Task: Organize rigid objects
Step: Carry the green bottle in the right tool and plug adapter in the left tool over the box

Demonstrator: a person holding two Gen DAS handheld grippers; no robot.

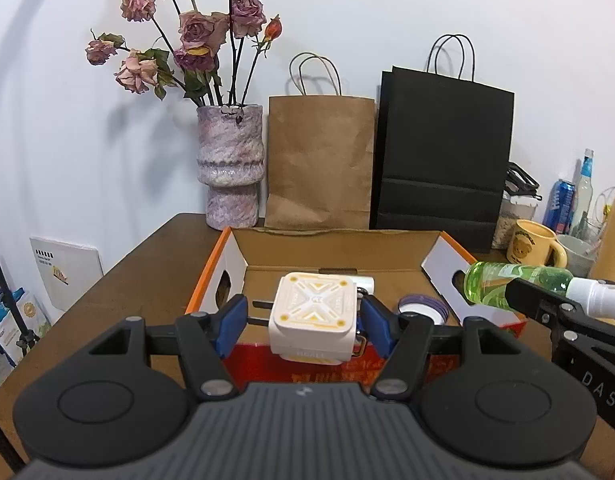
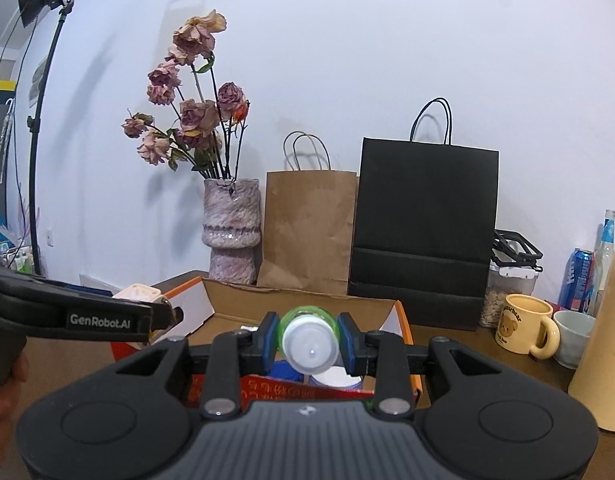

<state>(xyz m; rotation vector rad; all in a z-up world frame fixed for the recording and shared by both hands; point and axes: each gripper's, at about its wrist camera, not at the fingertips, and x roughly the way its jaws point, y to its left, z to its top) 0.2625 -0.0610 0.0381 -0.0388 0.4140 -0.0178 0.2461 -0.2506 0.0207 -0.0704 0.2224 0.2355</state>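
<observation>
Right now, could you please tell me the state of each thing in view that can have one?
Left claw: shut on the white charger block, held above the box.
Right claw: shut on the green spray bottle, lying level, cap toward the camera.
Cardboard box: open, flaps up.
Yellow mug: upright.
Vase: upright, holding wilted roses.
Brown bag: standing.
Black bag: standing.

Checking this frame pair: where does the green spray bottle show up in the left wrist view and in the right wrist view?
Left wrist view: the green spray bottle lies sideways at the right edge, clamped in the right gripper, above the cardboard box's right wall.
Right wrist view: it sits at lower centre, white cap toward the camera, between the blue pads.
Shared landmark: the black paper bag behind the box.
</observation>
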